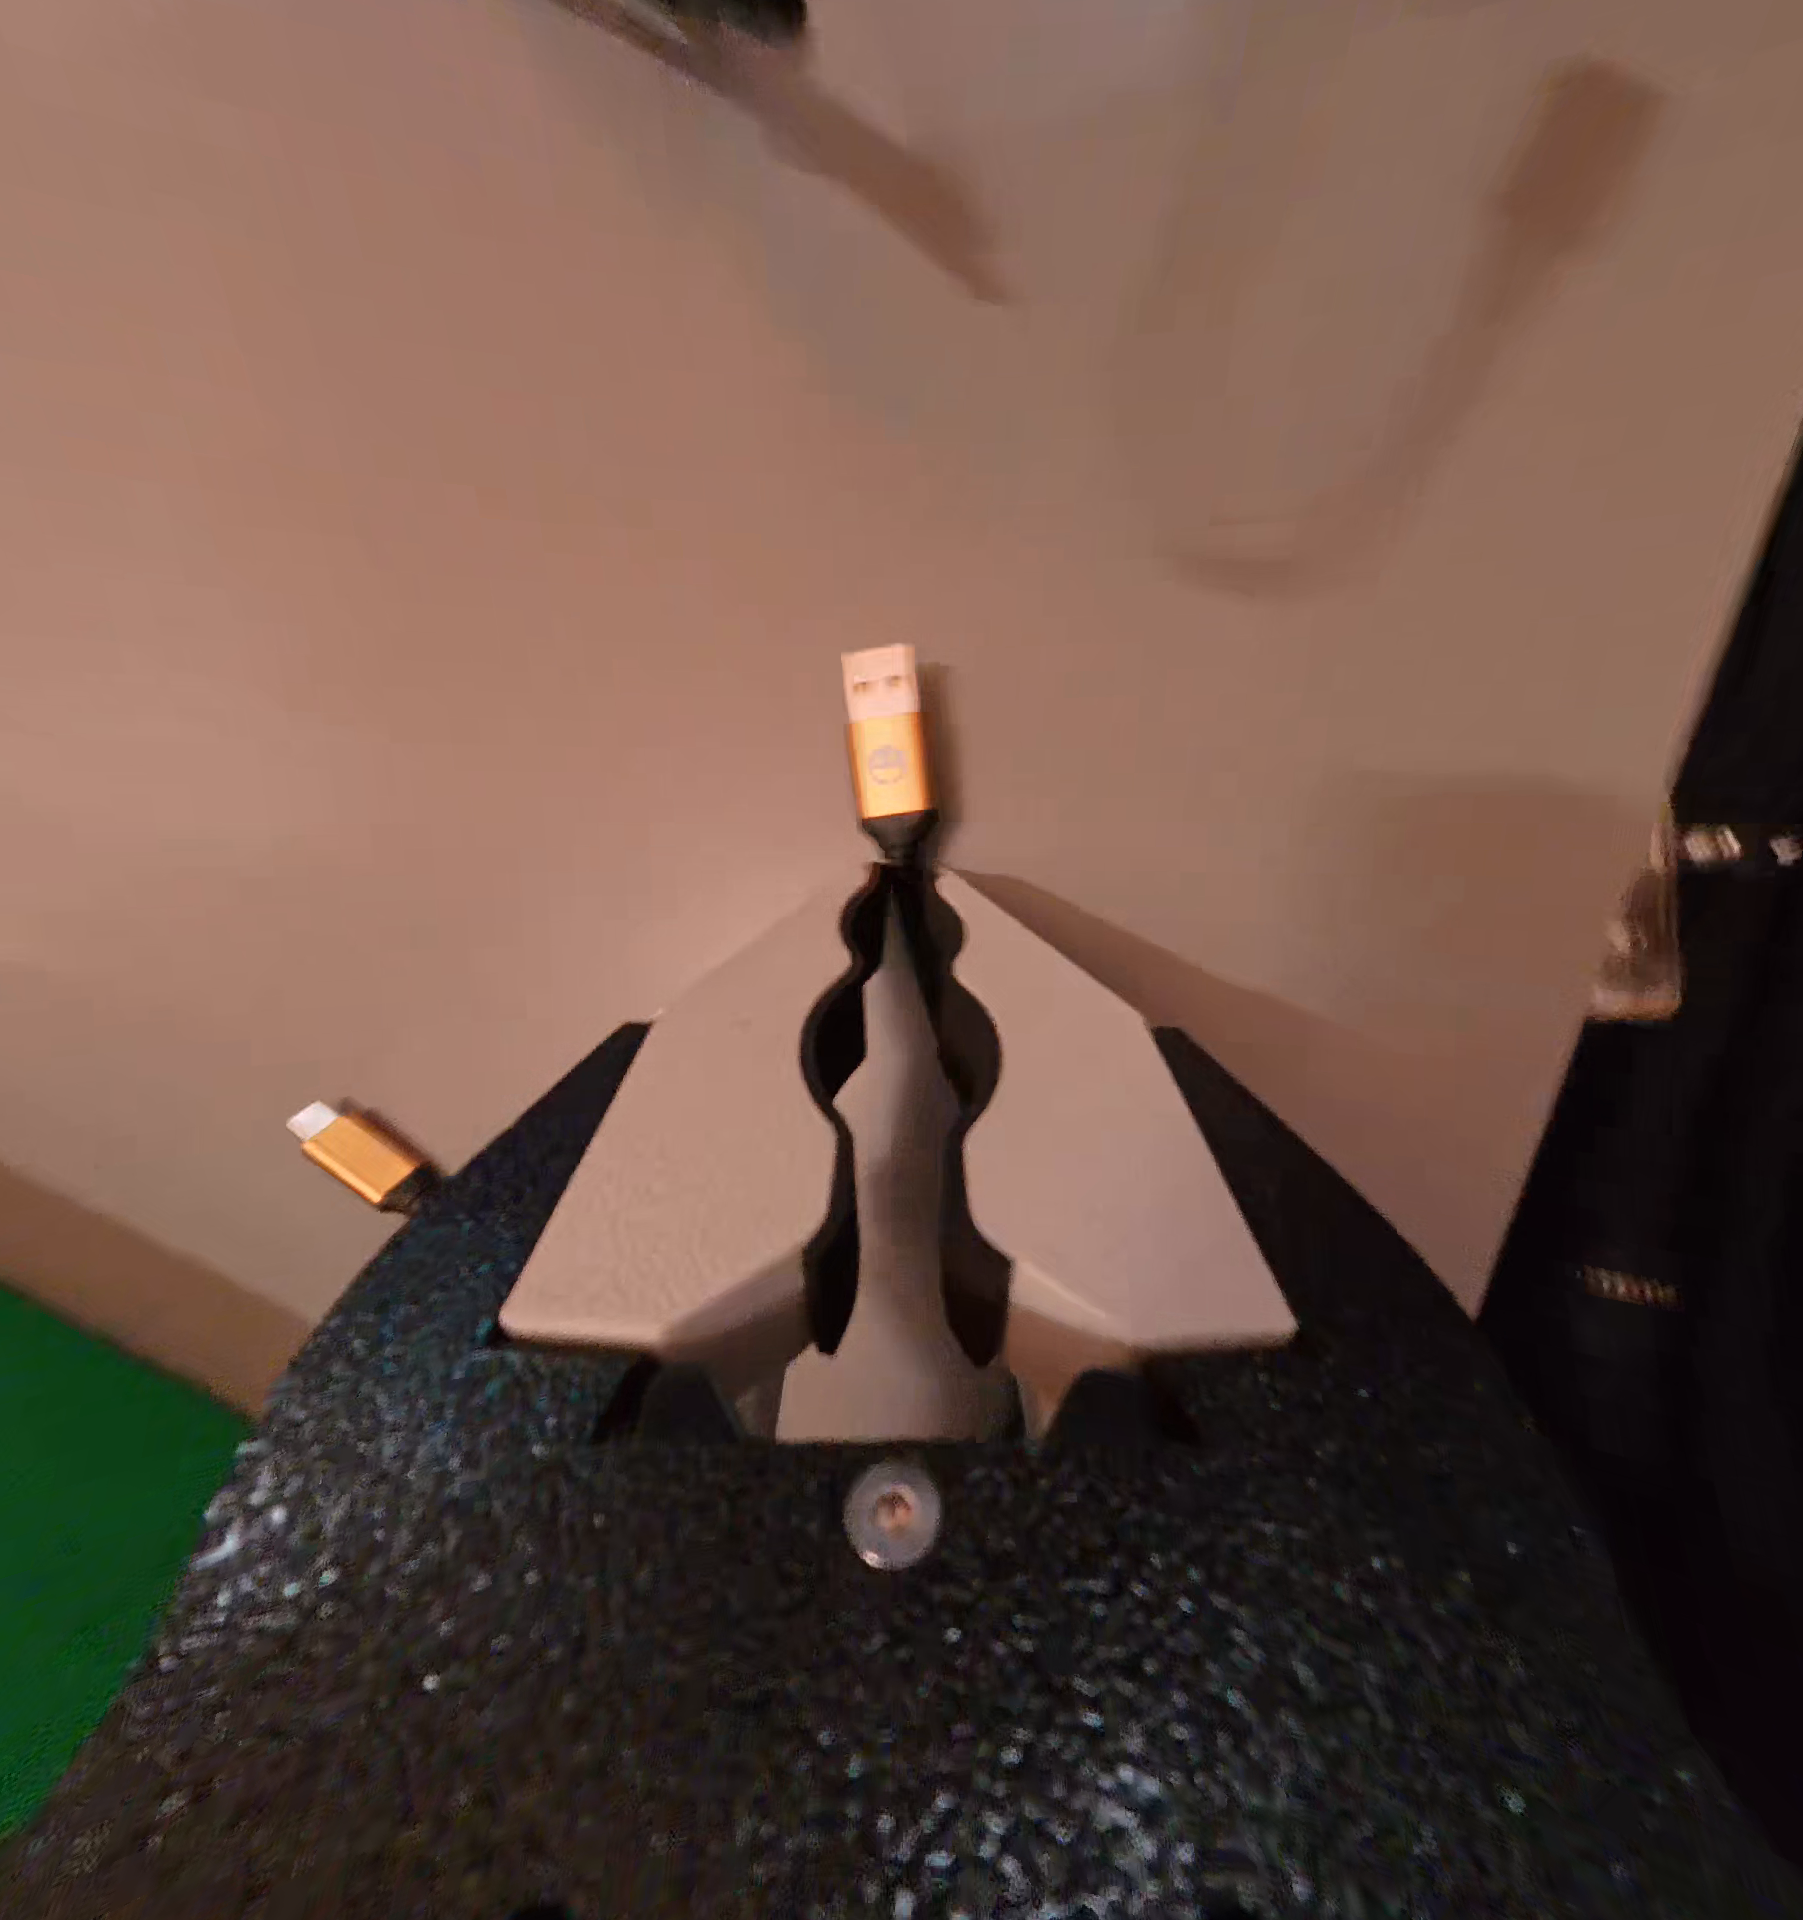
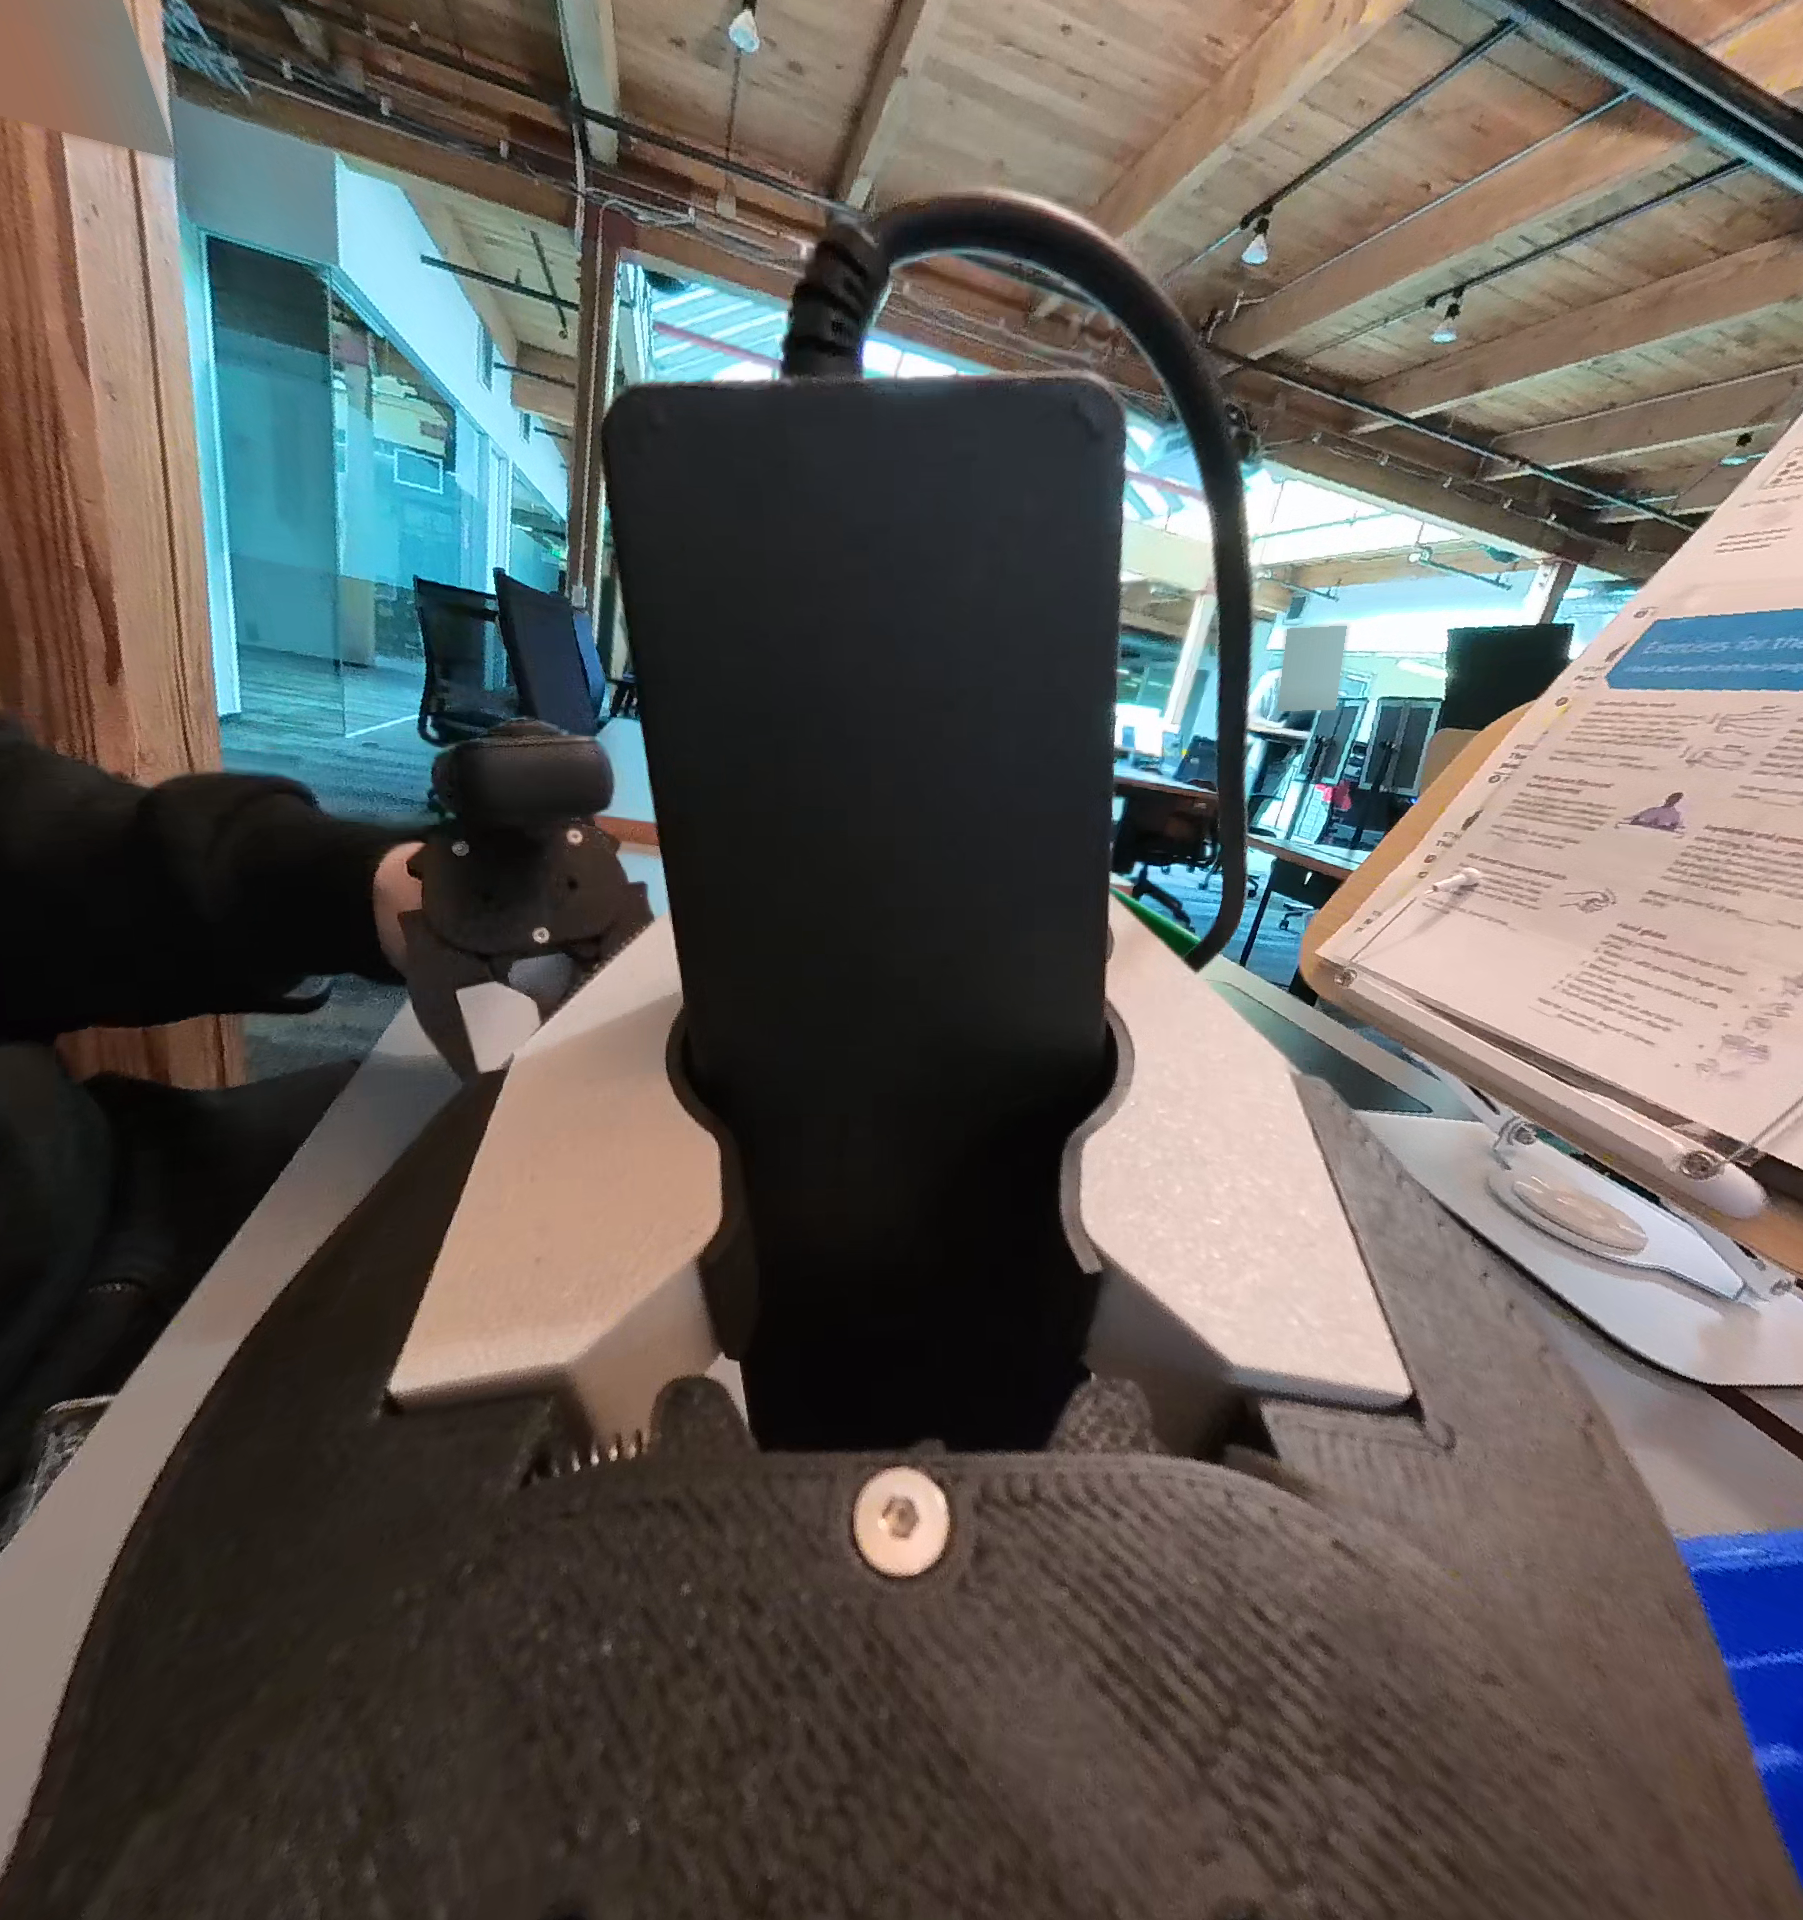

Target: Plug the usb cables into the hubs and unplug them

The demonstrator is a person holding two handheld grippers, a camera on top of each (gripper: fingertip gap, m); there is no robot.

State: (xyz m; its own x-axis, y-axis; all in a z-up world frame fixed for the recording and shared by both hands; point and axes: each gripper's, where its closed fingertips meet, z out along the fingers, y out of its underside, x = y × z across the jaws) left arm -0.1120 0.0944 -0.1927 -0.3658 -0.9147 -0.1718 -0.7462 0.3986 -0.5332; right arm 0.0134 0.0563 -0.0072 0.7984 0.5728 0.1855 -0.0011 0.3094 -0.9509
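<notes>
Pinching the black cable neck just below a gold USB-A plug [image 1: 881, 743], the left gripper [image 1: 902, 868] has its jaws nearly closed, plug upright above the tips. A second gold plug [image 1: 357, 1153] lies lower left. The right gripper [image 2: 902, 1049] clamps a black hub [image 2: 876, 748], its cord [image 2: 1177, 416] looping overhead.

left gripper [image 1: 902, 868]: speckled black body, grey fingers, wavy black pads, silver screw. right gripper [image 2: 902, 1049]: same, woven-textured. black sleeve [image 2: 138, 883].
</notes>
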